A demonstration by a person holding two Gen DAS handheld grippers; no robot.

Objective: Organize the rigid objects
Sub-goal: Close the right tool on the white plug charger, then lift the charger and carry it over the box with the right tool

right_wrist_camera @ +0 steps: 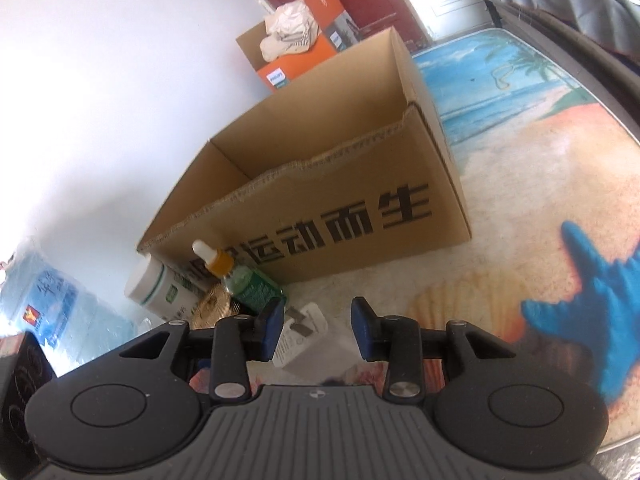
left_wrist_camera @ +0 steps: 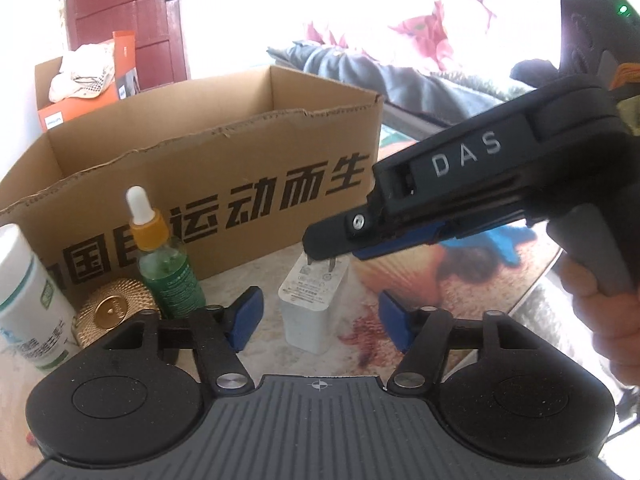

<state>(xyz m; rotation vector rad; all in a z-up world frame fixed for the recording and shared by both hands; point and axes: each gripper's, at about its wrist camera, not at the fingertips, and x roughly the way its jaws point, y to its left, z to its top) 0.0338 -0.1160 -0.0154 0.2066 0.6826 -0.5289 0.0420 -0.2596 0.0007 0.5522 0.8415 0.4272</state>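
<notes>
A white plug adapter [left_wrist_camera: 310, 304] stands on the table with its prongs up, in front of an open cardboard box [left_wrist_camera: 224, 184]. My left gripper [left_wrist_camera: 318, 320] is open, its blue pads either side of the adapter and apart from it. My right gripper [left_wrist_camera: 332, 246] comes in from the right, just above the adapter's prongs. In the right wrist view it [right_wrist_camera: 316, 330] is open over the adapter [right_wrist_camera: 302, 340]. A green dropper bottle [left_wrist_camera: 166, 256], a gold lid [left_wrist_camera: 114, 312] and a white jar [left_wrist_camera: 28, 300] stand left of the adapter.
The table has a beach-print cover [right_wrist_camera: 520, 168]. An orange box with a white shoe [right_wrist_camera: 296, 44] sits behind the cardboard box [right_wrist_camera: 320, 200]. A water bottle pack [right_wrist_camera: 52, 308] lies at the left. Bedding [left_wrist_camera: 400, 60] lies at the back right.
</notes>
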